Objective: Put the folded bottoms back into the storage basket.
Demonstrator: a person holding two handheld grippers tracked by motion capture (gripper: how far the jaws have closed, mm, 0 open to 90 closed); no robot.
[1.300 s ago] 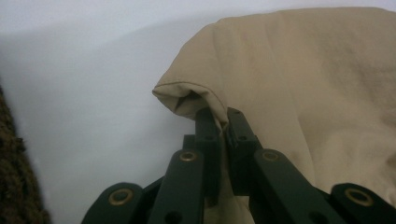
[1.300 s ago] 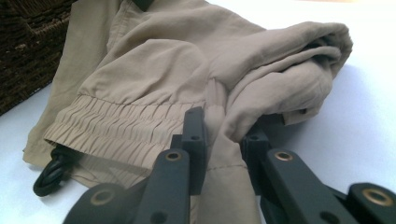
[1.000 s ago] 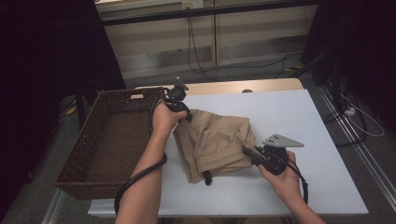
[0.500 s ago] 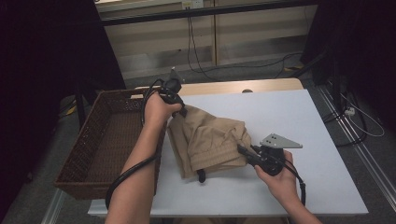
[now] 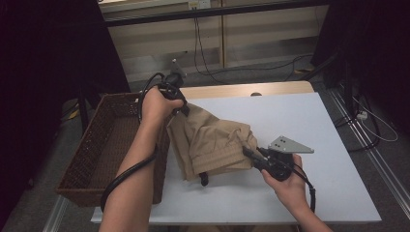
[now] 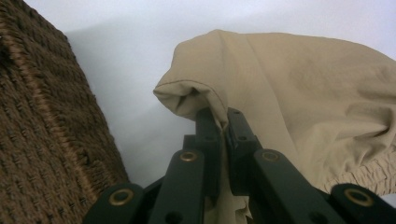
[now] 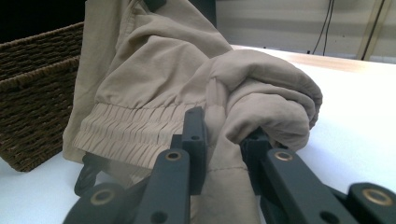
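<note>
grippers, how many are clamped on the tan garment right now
2. The left gripper pinches the tan garment at its raised corner beside the wicker basket; the right gripper grips a bunched fold at its near right edge on the table.

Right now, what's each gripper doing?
Left gripper: shut on the tan garment, lifted beside the basket.
Right gripper: shut on the garment's bunched fold.

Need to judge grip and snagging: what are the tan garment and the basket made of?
Tan garment: thin woven fabric, matte, probably cotton or nylon; it creases softly and has a gathered elastic hem. Basket: dark brown woven wicker or rattan, with a rough braided weave.
</note>
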